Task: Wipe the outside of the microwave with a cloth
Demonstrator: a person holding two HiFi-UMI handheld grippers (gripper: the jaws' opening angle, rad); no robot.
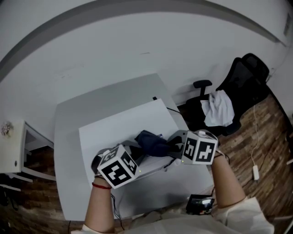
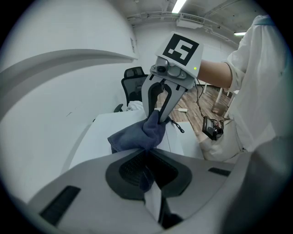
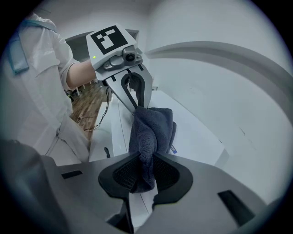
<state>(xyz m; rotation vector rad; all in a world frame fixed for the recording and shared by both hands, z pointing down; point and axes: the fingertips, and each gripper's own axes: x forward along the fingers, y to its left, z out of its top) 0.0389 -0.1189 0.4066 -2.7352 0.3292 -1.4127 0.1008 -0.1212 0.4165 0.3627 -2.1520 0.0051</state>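
White surface (image 1: 114, 130) below: left gripper (image 1: 136, 151) and right gripper (image 1: 175, 145) both pinch one cloth (image 1: 153, 142) (dark blue).

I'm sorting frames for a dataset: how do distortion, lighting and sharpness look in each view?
Head view: heavy fisheye, the grey wall band bows into an arc; light soft and even, the dark blue terry cloth shows little texture. Left gripper view: black round vignette, ceiling strip light blown out. Right gripper view: same vignette, the cloth's weave sharp between the right tongs.
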